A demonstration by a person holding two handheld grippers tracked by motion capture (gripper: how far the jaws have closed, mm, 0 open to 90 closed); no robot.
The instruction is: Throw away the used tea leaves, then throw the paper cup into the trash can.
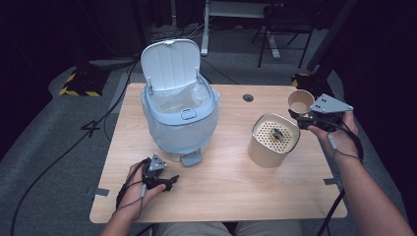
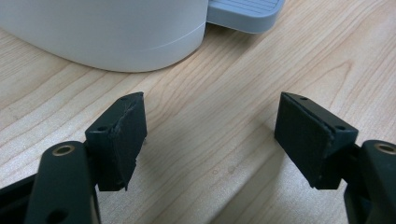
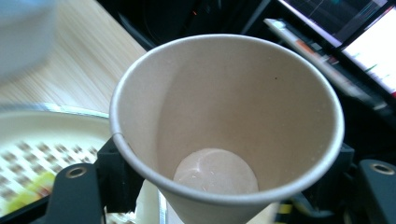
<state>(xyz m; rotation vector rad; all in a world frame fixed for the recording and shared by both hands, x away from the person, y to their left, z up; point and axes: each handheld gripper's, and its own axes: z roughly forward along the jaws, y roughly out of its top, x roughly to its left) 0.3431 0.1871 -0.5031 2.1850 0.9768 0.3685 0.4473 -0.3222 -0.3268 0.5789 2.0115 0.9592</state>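
- Paper cup (image 1: 300, 102) pinched in the right tool (image 1: 306, 119), held in the air beyond the desk's (image 1: 221, 182) far right corner, mouth tipped toward the camera in the high view.
- Seen from the right tool view: paper cup (image 3: 229, 121) plain and pale, rim round and undented, inside looking empty down to a faintly glossy base; jaws at either side of its wall, pressing it.
- Just beside it, lower: cream container with perforated lid (image 1: 273, 139) standing on the desk, a small dark scrap lying on the holes.
- Pedal bin (image 1: 179, 110) at desk centre, lid up, clear liner showing; foot pedal (image 1: 191, 158) facing the person.
- Left tool (image 1: 158, 179) resting low on the desk near the pedal, spread wide, nothing between its pads (image 2: 122, 140).
- Judged progress: cup picked up and lifted, bin already open; carrying it across and dropping it into the bin seems left to do.
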